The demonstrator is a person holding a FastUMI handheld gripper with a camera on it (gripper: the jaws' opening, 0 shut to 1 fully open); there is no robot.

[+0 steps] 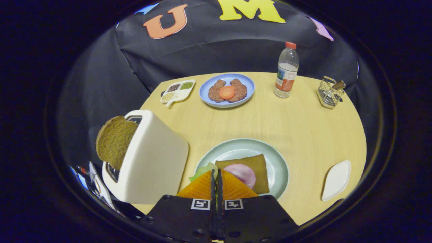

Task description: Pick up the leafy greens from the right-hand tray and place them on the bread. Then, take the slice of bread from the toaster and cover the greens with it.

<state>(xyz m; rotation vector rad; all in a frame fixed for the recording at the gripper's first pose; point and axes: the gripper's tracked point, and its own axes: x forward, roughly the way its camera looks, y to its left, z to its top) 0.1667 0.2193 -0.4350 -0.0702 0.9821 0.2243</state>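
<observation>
Orange fingers (202, 187); green leafy greens (202, 171); brown bread (258, 165); white toaster (152, 162).

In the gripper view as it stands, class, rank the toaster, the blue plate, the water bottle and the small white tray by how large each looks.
1. toaster, though it sits nearest the camera
2. blue plate
3. water bottle and small white tray: too alike to rank

The gripper is pinched on leafy greens.

The gripper (216, 182) points down and forward, its orange fingers (199, 187) pressed nearly together.
</observation>
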